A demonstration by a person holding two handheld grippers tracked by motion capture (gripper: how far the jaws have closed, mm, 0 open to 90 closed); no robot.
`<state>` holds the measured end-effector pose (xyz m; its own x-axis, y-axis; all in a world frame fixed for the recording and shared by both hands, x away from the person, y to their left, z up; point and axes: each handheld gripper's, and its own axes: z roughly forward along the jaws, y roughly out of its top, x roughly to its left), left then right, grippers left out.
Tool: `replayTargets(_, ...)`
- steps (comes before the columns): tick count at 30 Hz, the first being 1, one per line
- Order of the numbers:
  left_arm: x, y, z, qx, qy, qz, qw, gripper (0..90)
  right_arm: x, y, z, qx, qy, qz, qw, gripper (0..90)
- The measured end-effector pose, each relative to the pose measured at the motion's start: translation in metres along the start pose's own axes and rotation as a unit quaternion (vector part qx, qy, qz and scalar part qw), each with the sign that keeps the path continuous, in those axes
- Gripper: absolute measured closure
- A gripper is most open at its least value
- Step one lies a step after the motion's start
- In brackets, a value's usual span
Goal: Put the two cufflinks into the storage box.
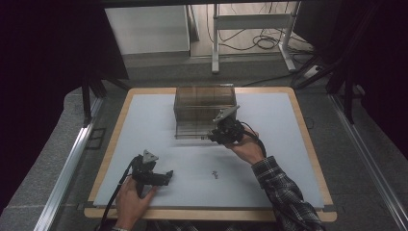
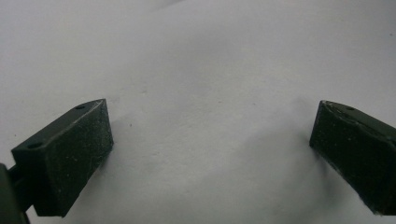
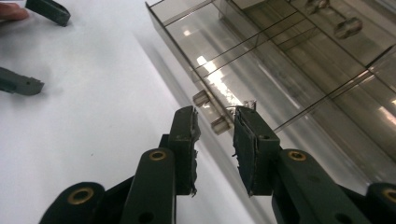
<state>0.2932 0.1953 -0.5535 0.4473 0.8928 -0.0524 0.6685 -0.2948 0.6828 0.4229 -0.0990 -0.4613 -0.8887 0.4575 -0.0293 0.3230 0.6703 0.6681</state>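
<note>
A smoky see-through drawer cabinet (image 1: 204, 108) stands on the white mat (image 1: 269, 159) at the back middle. My right gripper (image 1: 212, 136) is at the cabinet's lower front. In the right gripper view its jaws (image 3: 215, 114) stand a little apart around a small clear drawer knob (image 3: 219, 125); the knob lies close to the right-hand jaw, with a gap to the other. A second knob (image 3: 201, 98) sits just beyond. The lowest drawer (image 3: 261, 79) looks drawn out somewhat. My left gripper (image 1: 168, 176) rests on the mat at the front left, jaws wide open (image 2: 210, 135), nothing between them.
A tiny dark item (image 1: 215, 174) lies on the mat in front of the right hand. The mat covers a wooden tabletop (image 1: 308, 139) with rails on both sides. In the right gripper view, the left gripper (image 3: 35, 46) is at the top left.
</note>
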Motion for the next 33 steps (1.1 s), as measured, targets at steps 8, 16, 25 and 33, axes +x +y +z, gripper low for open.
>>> replayTargets(8,0.000,0.000,0.000,0.000,0.000,0.000,1.0000,0.0,0.011,-0.010,-0.002,-0.002,0.010,-0.016,0.9998,68.0)
replayTargets(16,0.000,0.000,0.000,0.000,0.000,0.000,1.0000,0.0,0.021,-0.020,-0.006,-0.001,0.019,-0.029,0.9994,68.1)
replayTargets(25,0.000,0.000,0.000,0.000,0.001,0.002,1.0000,0.0,0.034,-0.036,-0.008,0.004,0.037,-0.035,0.9987,72.5)
replayTargets(33,0.000,0.000,0.000,-0.001,0.001,0.000,1.0000,0.0,0.044,-0.047,-0.009,0.013,0.052,-0.038,0.9979,75.4)
